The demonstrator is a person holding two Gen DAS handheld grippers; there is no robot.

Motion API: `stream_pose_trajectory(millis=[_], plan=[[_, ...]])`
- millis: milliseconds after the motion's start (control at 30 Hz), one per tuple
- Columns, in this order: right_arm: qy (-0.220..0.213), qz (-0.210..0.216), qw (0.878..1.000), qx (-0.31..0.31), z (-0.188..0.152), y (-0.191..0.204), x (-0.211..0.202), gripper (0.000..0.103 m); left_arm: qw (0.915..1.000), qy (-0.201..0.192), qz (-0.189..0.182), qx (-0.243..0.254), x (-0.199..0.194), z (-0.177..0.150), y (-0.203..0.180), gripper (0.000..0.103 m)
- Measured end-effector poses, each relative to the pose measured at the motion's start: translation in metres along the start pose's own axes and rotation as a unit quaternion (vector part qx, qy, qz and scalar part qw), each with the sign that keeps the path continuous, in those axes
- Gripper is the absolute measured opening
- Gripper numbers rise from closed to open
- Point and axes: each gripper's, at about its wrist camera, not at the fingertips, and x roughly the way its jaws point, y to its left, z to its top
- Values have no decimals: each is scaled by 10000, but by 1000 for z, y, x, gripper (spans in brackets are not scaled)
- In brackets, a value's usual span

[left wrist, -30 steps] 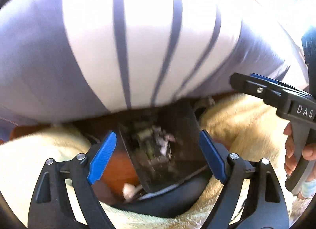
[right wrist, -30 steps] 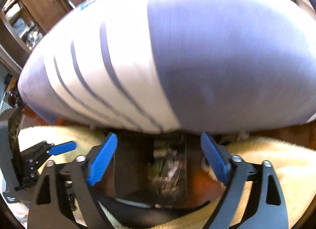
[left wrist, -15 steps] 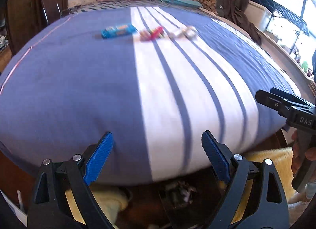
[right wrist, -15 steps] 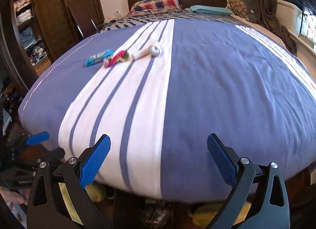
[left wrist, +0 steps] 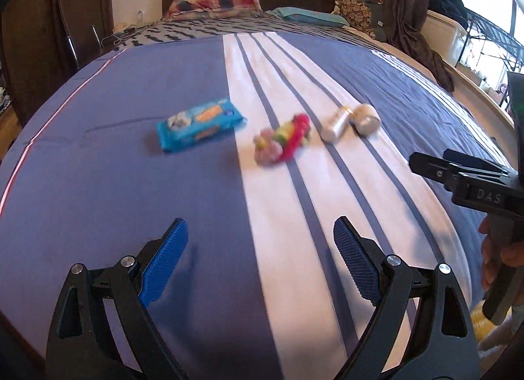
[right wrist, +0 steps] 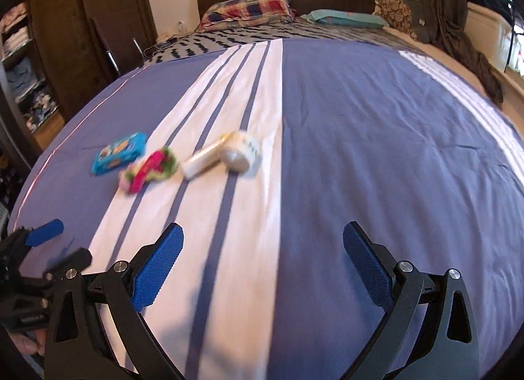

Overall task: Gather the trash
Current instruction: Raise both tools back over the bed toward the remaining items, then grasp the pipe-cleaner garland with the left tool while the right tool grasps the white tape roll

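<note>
Bed (left wrist: 131, 183) with blue-and-white striped cover (right wrist: 360, 151) fills both views; pillows (right wrist: 245, 8) lie at the far end by the headboard. Left gripper (left wrist: 260, 260): jaws spread wide, nothing between them, over the near edge of the cover. Right gripper (right wrist: 263, 263): jaws likewise released and empty. Trash lies in a row mid-bed, well beyond both grippers: blue wrapper (left wrist: 199, 124) at left, crumpled pink-green wrapper (left wrist: 283, 142) beside it, white bottle (left wrist: 335, 123) touching a white roll (left wrist: 366, 119) at right.

Both views have risen from under the bed (left wrist: 137, 203), revealing trash (left wrist: 199, 124).
</note>
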Motion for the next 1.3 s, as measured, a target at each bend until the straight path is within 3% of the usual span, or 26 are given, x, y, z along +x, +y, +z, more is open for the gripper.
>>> stream_pose_trajectory(millis=[433, 633, 767, 1067, 1300], plan=[[191, 251, 9992, 246, 46, 11, 60, 66, 9997, 141, -153, 160, 67, 54, -5, 70], [331, 280, 9985, 334, 51, 13, 74, 39, 9986, 301, -378, 214, 81, 59, -9, 43], [306, 290, 9987, 290, 50, 13, 71, 38, 9983, 286, -365, 342, 78, 56, -14, 35], [95, 186, 9998, -62, 31, 17, 25, 38, 9985, 299, -233, 406, 40, 25, -24, 34], [-57, 204, 9992, -342, 6, 22, -23, 38, 9986, 88, -313, 423, -8, -1, -39, 34]])
